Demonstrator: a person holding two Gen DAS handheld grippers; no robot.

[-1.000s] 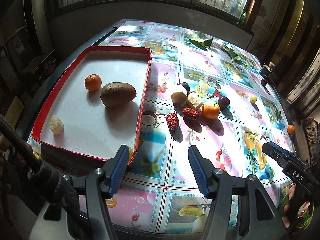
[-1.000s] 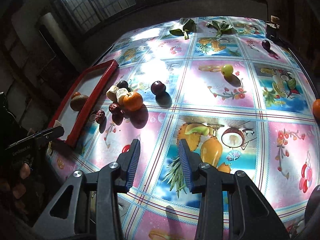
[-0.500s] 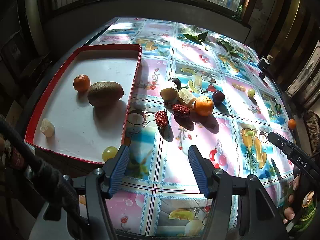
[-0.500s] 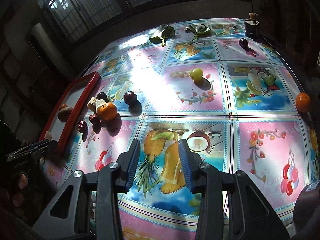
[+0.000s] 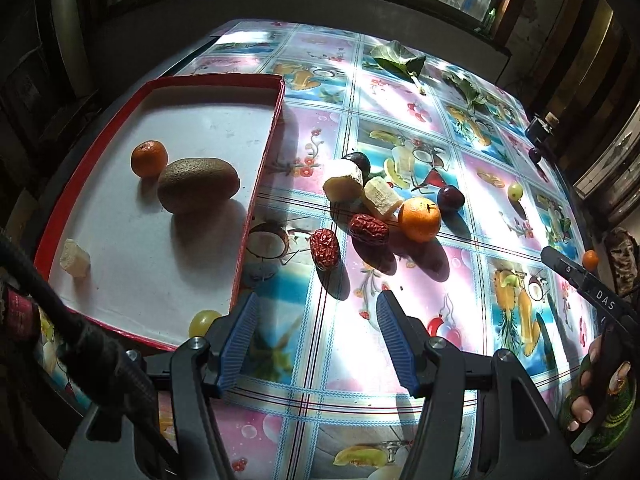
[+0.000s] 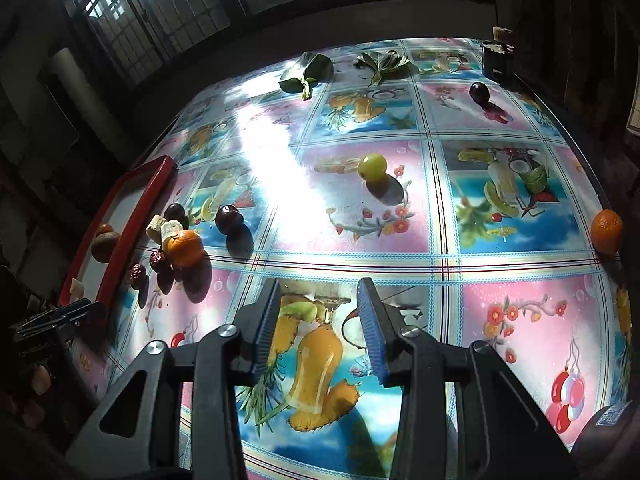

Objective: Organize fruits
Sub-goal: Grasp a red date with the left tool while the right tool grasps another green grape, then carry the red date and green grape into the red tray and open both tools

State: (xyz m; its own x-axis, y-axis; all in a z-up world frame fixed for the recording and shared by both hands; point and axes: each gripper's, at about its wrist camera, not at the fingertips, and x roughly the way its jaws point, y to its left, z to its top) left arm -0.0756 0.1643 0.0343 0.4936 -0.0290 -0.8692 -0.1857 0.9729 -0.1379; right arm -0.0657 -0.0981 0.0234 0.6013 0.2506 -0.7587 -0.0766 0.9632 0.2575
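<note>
A red-rimmed tray [image 5: 262, 160] holds a kiwi [image 5: 198, 185], a small orange [image 5: 149, 158], a pale chunk [image 5: 74, 258] and a green grape [image 5: 203, 321]. Right of it lie two red dates [image 5: 325, 248], two pale cut pieces [image 5: 344, 180], an orange [image 5: 419, 219] and a dark plum [image 5: 451, 197]. My left gripper [image 5: 314, 338] is open and empty, above the table just short of the dates. My right gripper [image 6: 318, 322] is open and empty over the table's middle. A green grape [image 6: 372, 167], a plum [image 6: 479, 92] and an orange [image 6: 607, 231] lie farther off.
Green leaves [image 6: 306, 73] lie at the table's far edge beside a dark container [image 6: 497, 61]. The tray [image 6: 136, 208] sits at the table's left side. The fruit-print tablecloth [image 6: 500, 320] covers the whole table. Windows run along the far wall.
Both grippers have drawn back and lifted a little, so the fruits look farther away. The right view has swung rightward toward the lone grape. Both jaws stay open.
</note>
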